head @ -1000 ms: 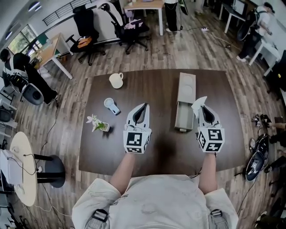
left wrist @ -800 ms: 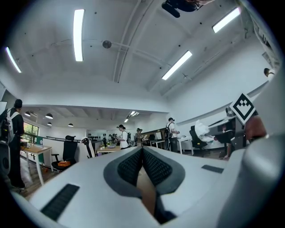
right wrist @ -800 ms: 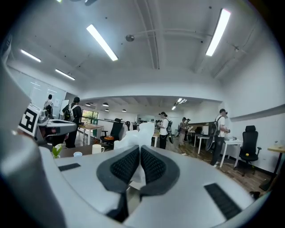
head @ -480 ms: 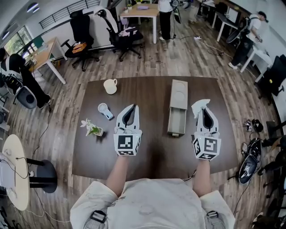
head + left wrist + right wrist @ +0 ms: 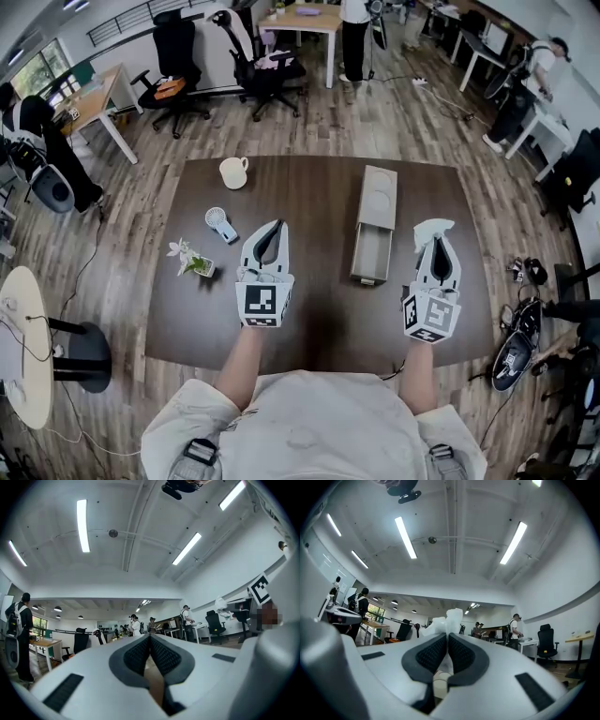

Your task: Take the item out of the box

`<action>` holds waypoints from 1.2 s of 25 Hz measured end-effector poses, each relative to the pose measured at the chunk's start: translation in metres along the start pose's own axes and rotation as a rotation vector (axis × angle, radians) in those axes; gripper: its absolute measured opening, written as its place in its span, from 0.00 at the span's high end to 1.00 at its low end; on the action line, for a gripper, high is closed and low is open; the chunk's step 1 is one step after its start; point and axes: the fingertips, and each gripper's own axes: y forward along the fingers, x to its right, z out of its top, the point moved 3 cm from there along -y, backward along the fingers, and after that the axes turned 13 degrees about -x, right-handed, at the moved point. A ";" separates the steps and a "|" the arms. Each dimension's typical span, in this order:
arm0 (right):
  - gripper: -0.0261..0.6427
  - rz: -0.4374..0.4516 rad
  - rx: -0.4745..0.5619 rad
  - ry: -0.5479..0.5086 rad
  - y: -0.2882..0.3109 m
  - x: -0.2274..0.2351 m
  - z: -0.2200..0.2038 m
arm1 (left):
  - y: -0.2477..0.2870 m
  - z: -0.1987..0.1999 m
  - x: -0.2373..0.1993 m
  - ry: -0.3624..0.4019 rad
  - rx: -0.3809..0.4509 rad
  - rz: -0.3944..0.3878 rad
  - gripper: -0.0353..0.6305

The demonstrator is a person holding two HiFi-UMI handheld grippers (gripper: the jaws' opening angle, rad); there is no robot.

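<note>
Crumpled white paper (image 5: 433,230) is pinched in the right gripper (image 5: 435,249), three o'clock of the box (image 5: 380,199); left gripper (image 5: 270,232) is closed, empty.

Bright overhead striplights (image 5: 82,524), fisheye-warped edges

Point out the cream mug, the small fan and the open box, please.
cream mug (image 5: 232,172): head view, on its body.
small fan (image 5: 216,218): head view, on its round head.
open box (image 5: 379,195): head view, on its top face.
</note>
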 end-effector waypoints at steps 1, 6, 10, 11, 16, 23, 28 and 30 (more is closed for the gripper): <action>0.94 0.001 -0.007 0.008 0.001 -0.001 -0.002 | 0.000 -0.001 -0.002 -0.005 -0.001 0.003 0.94; 0.94 0.020 -0.024 0.009 0.006 -0.007 -0.007 | 0.000 -0.006 -0.007 -0.025 -0.002 0.015 0.94; 0.94 0.030 -0.033 0.005 0.008 -0.009 -0.007 | 0.001 -0.008 -0.004 -0.030 -0.006 0.008 0.94; 0.94 0.033 -0.035 0.005 0.008 -0.009 -0.007 | 0.001 -0.007 -0.002 -0.027 -0.006 0.004 0.94; 0.94 0.043 -0.044 0.001 0.010 -0.013 -0.011 | 0.000 -0.012 -0.003 -0.031 -0.011 0.003 0.94; 0.94 0.066 -0.058 -0.008 0.013 -0.016 -0.012 | 0.003 -0.015 -0.003 -0.048 -0.014 0.005 0.94; 0.93 0.068 -0.059 -0.007 0.016 -0.015 -0.010 | 0.006 -0.015 -0.002 -0.041 -0.021 0.001 0.94; 0.94 0.071 -0.063 -0.010 0.016 -0.016 -0.010 | 0.005 -0.016 -0.001 -0.039 -0.025 0.000 0.94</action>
